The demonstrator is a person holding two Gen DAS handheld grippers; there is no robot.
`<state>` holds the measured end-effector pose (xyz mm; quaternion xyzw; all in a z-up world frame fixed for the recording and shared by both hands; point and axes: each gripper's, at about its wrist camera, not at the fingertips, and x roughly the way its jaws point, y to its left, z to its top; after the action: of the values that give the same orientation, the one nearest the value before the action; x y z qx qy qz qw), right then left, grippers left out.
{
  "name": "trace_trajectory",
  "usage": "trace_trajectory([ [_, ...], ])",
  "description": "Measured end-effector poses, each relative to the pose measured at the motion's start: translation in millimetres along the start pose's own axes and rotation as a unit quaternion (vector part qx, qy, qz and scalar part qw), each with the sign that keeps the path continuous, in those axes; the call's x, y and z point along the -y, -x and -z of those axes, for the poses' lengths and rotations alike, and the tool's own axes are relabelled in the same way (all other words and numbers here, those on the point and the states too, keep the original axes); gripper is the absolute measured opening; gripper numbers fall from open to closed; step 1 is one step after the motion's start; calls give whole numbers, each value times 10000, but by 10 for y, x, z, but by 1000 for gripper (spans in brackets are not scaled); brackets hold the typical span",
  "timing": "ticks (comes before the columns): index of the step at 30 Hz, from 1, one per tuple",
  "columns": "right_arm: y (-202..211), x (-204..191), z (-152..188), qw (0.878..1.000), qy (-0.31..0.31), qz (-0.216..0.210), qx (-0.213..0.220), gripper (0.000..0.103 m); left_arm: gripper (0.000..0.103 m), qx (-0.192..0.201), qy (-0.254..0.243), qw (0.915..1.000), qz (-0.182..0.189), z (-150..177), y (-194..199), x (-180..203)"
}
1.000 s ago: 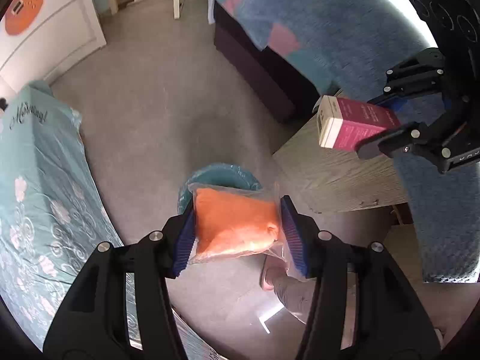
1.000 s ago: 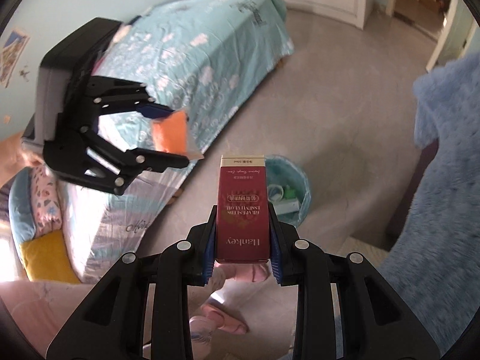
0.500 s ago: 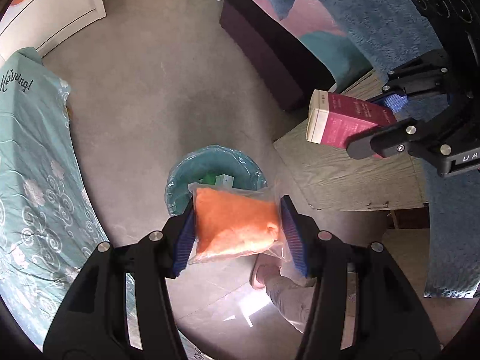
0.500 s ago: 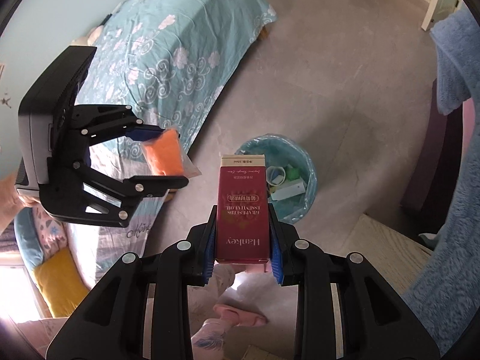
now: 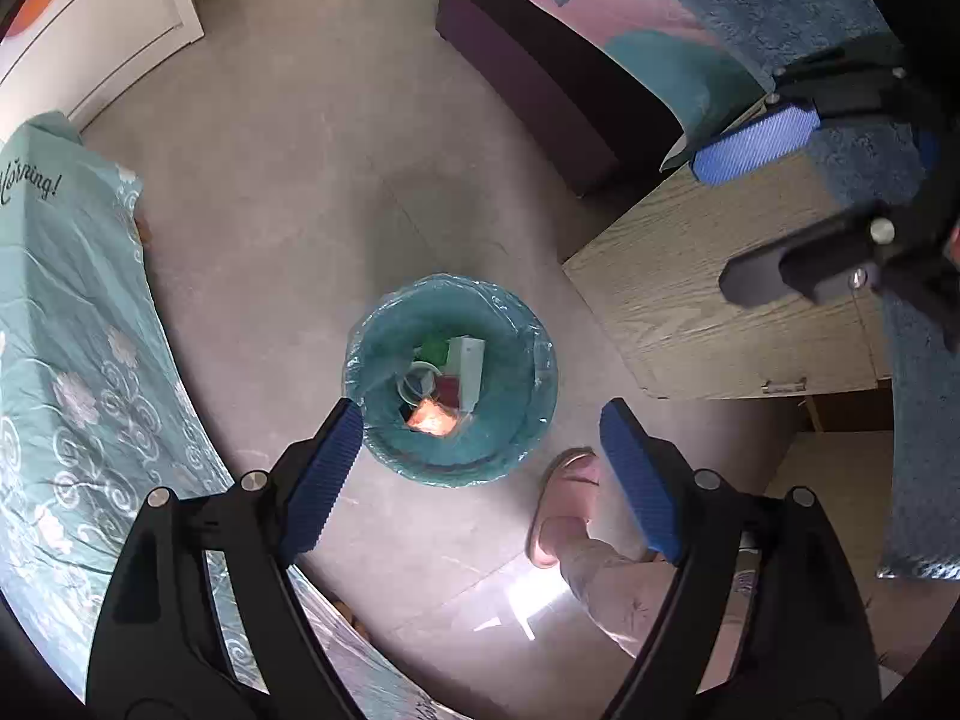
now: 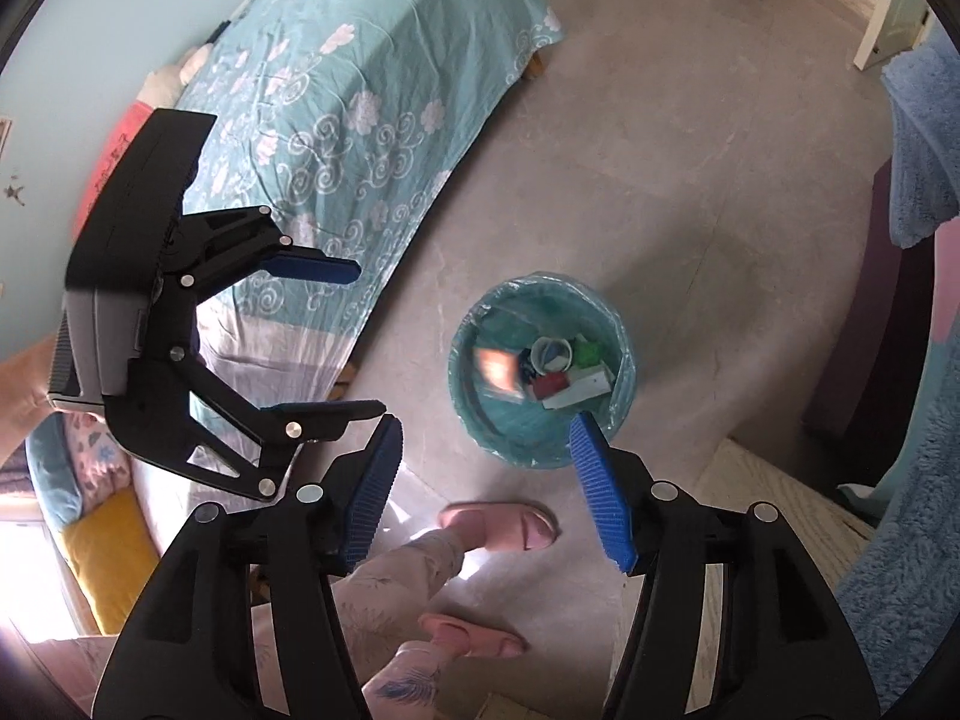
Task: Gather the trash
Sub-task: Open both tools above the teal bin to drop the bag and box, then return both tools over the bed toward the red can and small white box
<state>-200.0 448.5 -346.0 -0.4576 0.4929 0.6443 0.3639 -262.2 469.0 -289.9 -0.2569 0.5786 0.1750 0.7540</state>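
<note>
Your left gripper point(image 5: 480, 456) is spread wide with nothing between its blue pads point(image 5: 321, 480), framing the trash bin point(image 5: 360, 354) at the centre of the left wrist frame. Your right gripper point(image 6: 483, 480) is just as wide and just as empty, its right pad tip overlapping the bin's near rim in the right wrist frame. Down in the bin's teal liner sits the orange packet point(image 5: 429, 417), nearest you, blurred in the right wrist view. Beside it lie the dark red box point(image 6: 549, 385), a white carton point(image 5: 468, 369), a round white cup point(image 6: 552, 354) and a green scrap point(image 5: 433, 348). Right of the bin stands the wooden cabinet point(image 5: 708, 300); the floral teal bed point(image 5: 66, 360) fills the left edge, and your pink slipper point(image 5: 561, 507) is planted just below the bin
</note>
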Motion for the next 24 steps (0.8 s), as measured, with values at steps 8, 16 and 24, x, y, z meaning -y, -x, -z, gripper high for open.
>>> trace_trajectory([
  [8, 149, 55, 33, 9999, -63, -6, 107, 60, 79, 1, 61, 10000, -49, 11, 75, -20],
  [16, 474, -16, 45, 9992, -55, -84, 398, 60, 79, 85, 58, 9999, -117, -10, 296, 27],
  [24, 1156, -144, 160, 9948, 8, -26, 1023, 60, 81, 313, -305, 9987, -247, -154, 683, 246],
])
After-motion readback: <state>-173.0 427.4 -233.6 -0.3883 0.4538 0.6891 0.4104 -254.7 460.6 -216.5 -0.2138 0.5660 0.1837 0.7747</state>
